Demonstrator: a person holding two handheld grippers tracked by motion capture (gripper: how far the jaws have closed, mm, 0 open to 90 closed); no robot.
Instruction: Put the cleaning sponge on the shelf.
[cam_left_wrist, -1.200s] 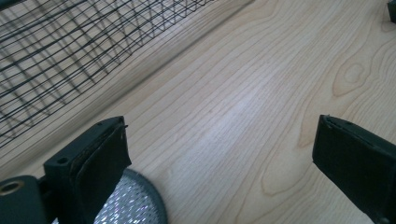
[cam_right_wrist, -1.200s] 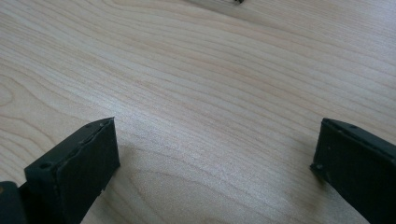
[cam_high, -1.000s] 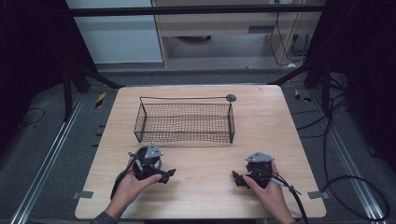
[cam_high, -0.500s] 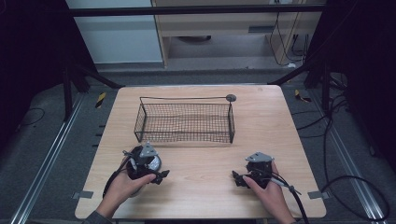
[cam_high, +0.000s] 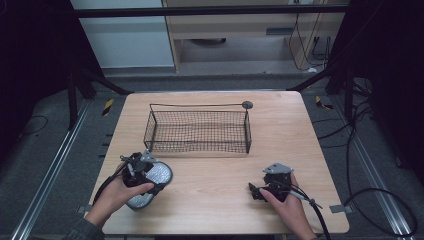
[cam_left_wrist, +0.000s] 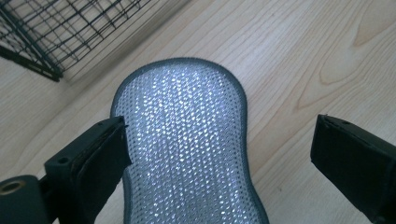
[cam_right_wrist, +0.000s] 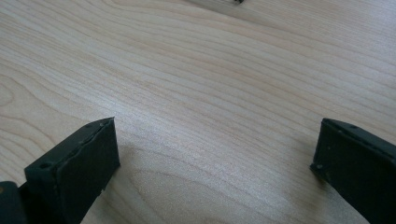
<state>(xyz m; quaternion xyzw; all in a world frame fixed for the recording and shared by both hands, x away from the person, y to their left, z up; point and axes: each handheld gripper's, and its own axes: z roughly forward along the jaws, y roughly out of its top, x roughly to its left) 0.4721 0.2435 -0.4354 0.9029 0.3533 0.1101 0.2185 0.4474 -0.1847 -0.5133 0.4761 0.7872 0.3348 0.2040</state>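
A: Sponge (cam_high: 150, 186) first, in the high view: a silvery, glittery scouring pad is lying flat on the tabletop (cam_high: 215, 170) near its left front, and the left gripper (cam_high: 145, 172) is sitting right over it. A second ago that gripper was resting a little farther back with the pad hidden beneath it; now it is shifting forward and the pad is showing. I judge that a pickup is starting.

B: And the right gripper (cam_high: 257, 191)?

A: It is idling on the bare wood at the right front, well apart from the pad. Behind both, an empty black wire basket (cam_high: 197, 131) is standing mid-table, probably where the pad is going. Nothing is lying between pad and basket.

B: Left gripper view?

A: The fingers (cam_left_wrist: 100, 154) are spreading wide, holding nothing. The pad (cam_left_wrist: 187, 140) is lying between them, its edge just beside the left finger, while the right one is hanging well clear. A basket corner (cam_left_wrist: 42, 37) is showing at upper left, near.

B: Right gripper view?

A: Its fingers (cam_right_wrist: 79, 163) are also gaping wide over plain wood grain (cam_right_wrist: 210, 93), gripping nothing.
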